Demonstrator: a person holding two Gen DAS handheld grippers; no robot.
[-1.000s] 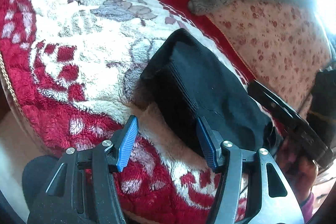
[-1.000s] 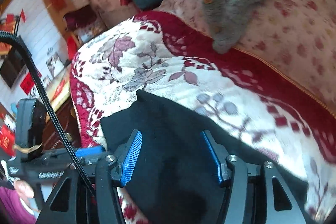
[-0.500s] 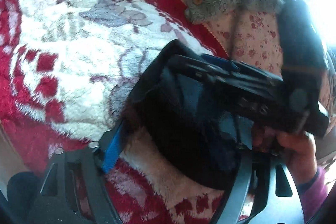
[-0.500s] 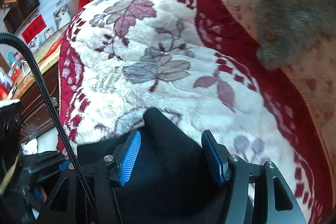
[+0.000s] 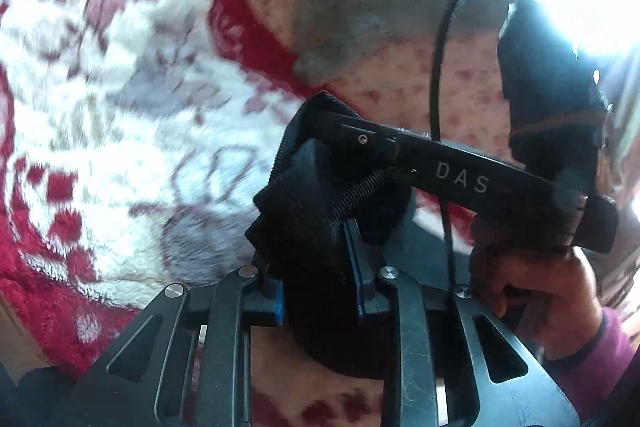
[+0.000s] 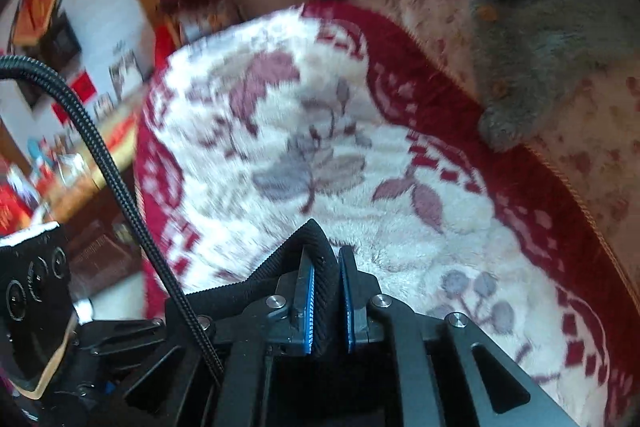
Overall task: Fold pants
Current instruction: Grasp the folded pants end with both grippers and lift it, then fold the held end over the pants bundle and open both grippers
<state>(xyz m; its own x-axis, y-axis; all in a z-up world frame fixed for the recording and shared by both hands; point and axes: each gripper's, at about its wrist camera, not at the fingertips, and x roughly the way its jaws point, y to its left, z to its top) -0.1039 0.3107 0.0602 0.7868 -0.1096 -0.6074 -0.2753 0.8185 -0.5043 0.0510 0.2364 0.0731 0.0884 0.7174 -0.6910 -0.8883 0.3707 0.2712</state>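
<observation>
The black pants (image 5: 304, 199) are bunched into a thick folded bundle, lifted off the red and white floral blanket (image 5: 120, 107). My left gripper (image 5: 316, 283) is shut on the lower part of the bundle. My right gripper (image 6: 326, 291) is shut on a ribbed edge of the pants (image 6: 316, 247). In the left wrist view the right gripper (image 5: 440, 163) reaches in from the right, held by a hand (image 5: 540, 291), and grips the bundle's top.
A grey fleece garment (image 5: 380, 7) lies on the pink floral cover (image 5: 460, 75) behind the blanket; it also shows in the right wrist view (image 6: 540, 27). The blanket (image 6: 320, 147) spreads ahead. Room furniture and red decorations (image 6: 60, 67) stand at left.
Both grippers have closed on the pants. The bundle has been raised off the blanket and the right gripper has come in close over the left one.
</observation>
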